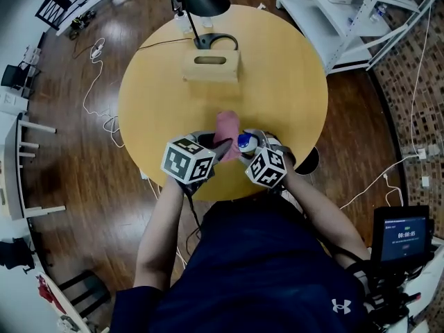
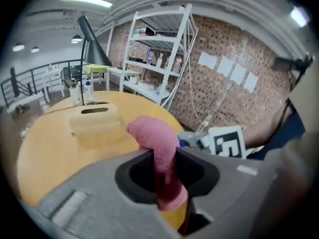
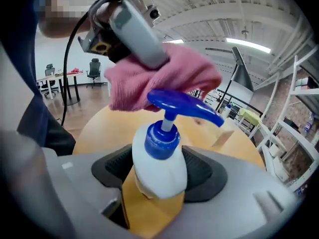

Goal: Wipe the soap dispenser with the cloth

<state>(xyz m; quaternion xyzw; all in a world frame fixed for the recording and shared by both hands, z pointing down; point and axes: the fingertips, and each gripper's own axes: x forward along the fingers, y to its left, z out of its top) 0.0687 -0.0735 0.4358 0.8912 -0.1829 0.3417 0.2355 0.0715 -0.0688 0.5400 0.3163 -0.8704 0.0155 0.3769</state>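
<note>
The head view looks steeply down from above the person onto the round table (image 1: 291, 82), far enough off to take in its whole top and the floor (image 1: 83, 207) round it. The left gripper view rides close behind the left hand-held gripper (image 2: 164, 158) and faces across the table toward a wooden box (image 2: 94, 118), a lamp (image 2: 92, 49) and a shelf (image 2: 159, 59). The right gripper view sits just behind the right hand-held gripper (image 3: 158, 176), so near that the soap dispenser (image 3: 159, 158) fills its middle. All three views share the cloth (image 1: 227, 127) and the lamp. The pale block far back in the right gripper view is probably the same box.
</note>
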